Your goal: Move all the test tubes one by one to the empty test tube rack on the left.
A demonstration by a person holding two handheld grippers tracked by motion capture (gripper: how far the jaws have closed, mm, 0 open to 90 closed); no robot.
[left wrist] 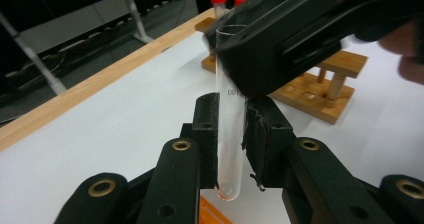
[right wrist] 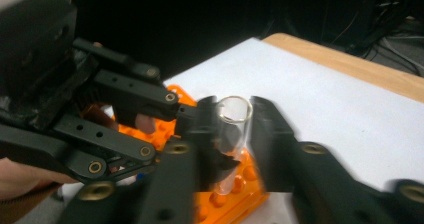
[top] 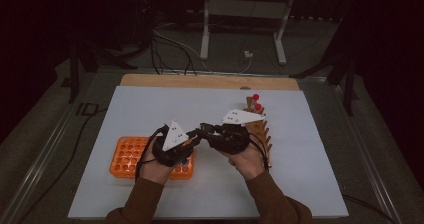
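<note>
A clear, uncapped test tube (left wrist: pixel 230 69) stands upright between my two grippers above the white mat. My left gripper (left wrist: pixel 232 149) is shut on its lower half, both pads pressed on the glass. My right gripper (right wrist: pixel 235 134) comes in from the other side around the tube's (right wrist: pixel 235 111) open top, and its pads look just off the glass. In the high view the left gripper (top: pixel 192 136) and right gripper (top: pixel 202 129) meet tip to tip at the table's middle. The tube holds no liquid.
An orange tube rack (top: pixel 127 156) lies under the left hand, also below the jaws (right wrist: pixel 235 194). A wooden rack (top: pixel 260 129) with two red-capped tubes (top: pixel 256 98) stands behind the right hand. White mat (top: pixel 150 109) spreads to the back and left.
</note>
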